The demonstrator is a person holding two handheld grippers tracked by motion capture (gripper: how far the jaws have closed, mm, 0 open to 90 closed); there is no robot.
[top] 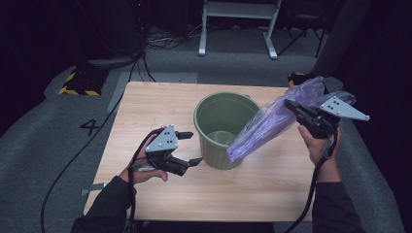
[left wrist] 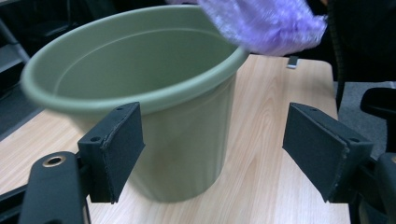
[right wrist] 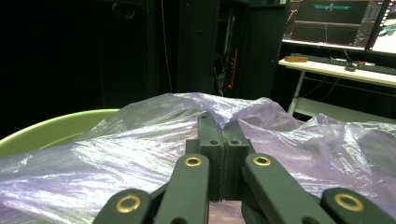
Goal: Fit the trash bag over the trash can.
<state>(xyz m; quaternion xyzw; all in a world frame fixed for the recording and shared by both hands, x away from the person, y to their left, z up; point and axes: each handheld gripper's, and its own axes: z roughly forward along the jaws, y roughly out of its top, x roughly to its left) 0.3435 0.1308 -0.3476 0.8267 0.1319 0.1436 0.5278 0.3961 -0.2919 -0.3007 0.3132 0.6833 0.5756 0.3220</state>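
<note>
The left gripper (top: 190, 147) is spread wide, its two black jaws well apart and clasping nothing; in the left gripper view its flat, foam-faced pads (left wrist: 122, 140) stand to either side of the green bucket (left wrist: 154, 107) without touching it, one pad level with the wall just under the rim, the other out over bare wood. The right gripper (top: 292, 105) has its jaws pressed tight together on the purple plastic bag (top: 272, 121); in the right gripper view the film bunches up around the shut jaws (right wrist: 223, 135) and spreads away from them in shiny creases. From that pinch the bag slopes down across the bucket's right rim, its lower end hanging against the outside of the wall on that side. The bag is thin, translucent, crinkled and glossy. The bucket is smooth matte olive-green plastic, round, tapering toward its base, with a rolled lip, and it stands upright. It sits near the middle of a light wooden table (top: 145, 107) with visible grain. The left gripper hovers just left of the bucket, the right gripper up to its right.
</note>
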